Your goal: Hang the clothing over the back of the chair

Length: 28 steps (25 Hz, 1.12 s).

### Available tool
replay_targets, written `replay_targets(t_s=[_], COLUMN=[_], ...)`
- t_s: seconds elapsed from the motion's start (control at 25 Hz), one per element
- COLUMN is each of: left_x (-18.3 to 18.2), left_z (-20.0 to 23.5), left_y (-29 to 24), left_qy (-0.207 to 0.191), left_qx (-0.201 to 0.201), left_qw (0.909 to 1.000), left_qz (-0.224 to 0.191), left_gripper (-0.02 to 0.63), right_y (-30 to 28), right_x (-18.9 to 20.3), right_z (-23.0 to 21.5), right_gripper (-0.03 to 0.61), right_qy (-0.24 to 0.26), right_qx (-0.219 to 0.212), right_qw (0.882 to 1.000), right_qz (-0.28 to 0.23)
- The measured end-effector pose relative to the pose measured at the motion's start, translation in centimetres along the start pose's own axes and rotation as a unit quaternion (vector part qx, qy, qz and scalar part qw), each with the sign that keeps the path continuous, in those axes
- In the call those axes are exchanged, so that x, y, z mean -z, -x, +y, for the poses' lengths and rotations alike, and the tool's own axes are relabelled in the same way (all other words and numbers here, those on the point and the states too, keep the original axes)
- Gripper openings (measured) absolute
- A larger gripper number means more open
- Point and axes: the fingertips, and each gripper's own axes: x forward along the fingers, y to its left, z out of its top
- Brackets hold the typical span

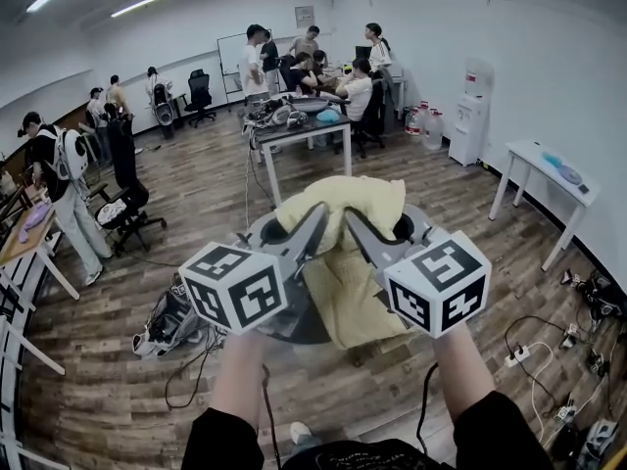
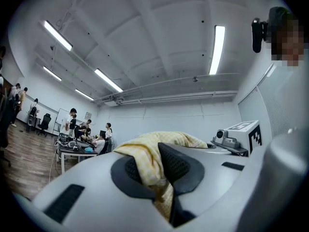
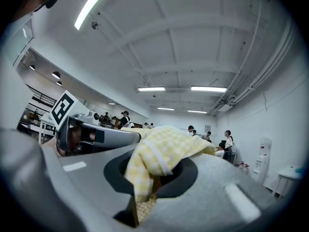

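Note:
A pale yellow checked garment (image 1: 345, 206) is held up in front of me by both grippers, and its lower part hangs down between the marker cubes. My left gripper (image 1: 315, 219) is shut on one bunched edge of it. My right gripper (image 1: 355, 221), close beside the left one, is shut on another. In the left gripper view the cloth (image 2: 144, 159) is pinched between the dark pads (image 2: 176, 166). The right gripper view shows the garment (image 3: 161, 151) draped over the jaws and clamped in them. A dark chair (image 1: 294, 323) shows below the cloth, mostly hidden.
A table (image 1: 299, 127) with gear stands ahead, with several people round it. A white table (image 1: 549, 169) and a water dispenser (image 1: 468, 116) are at the right wall. Cables and power strips (image 1: 568, 341) lie on the floor at the right, a bag (image 1: 168, 327) at the left.

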Motion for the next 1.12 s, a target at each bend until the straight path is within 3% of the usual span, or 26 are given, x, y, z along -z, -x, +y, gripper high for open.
replay_targets(t_s=[0.36, 0.52, 0.72, 0.92, 1.12], left_x=[-5.2, -6.3, -5.4, -2.5, -0.9], left_z=[4.3, 6.7, 10.1, 12.1, 11.5], left_y=[-1.1, -1.2, -0.3, 0.7, 1.8], left_qy=[-0.035, -0.052, -0.067, -0.017, -0.008], left_qx=[0.007, 0.003, -0.018, -0.037, -0.035], left_qw=[0.9982, 0.9975, 0.9970, 0.9992, 0.9993], left_qz=[-0.047, -0.048, -0.033, 0.002, 0.013], left_gripper=[0.038, 0.038, 0.038, 0.038, 0.038], right_y=[-5.1, -7.6, -10.8, -12.3, -11.5], right_x=[-4.3, -4.9, -3.1, -0.4, 0.9], right_z=[-1.4, -1.5, -0.5, 0.7, 2.0], right_gripper=[0.038, 0.038, 0.038, 0.038, 0.038], right_qy=[0.035, 0.040, 0.014, -0.011, -0.010], right_qx=[0.011, 0.009, -0.011, -0.034, -0.047], right_qw=[0.998, 0.998, 0.999, 0.999, 0.999], right_qz=[-0.042, -0.048, -0.040, -0.007, 0.003])
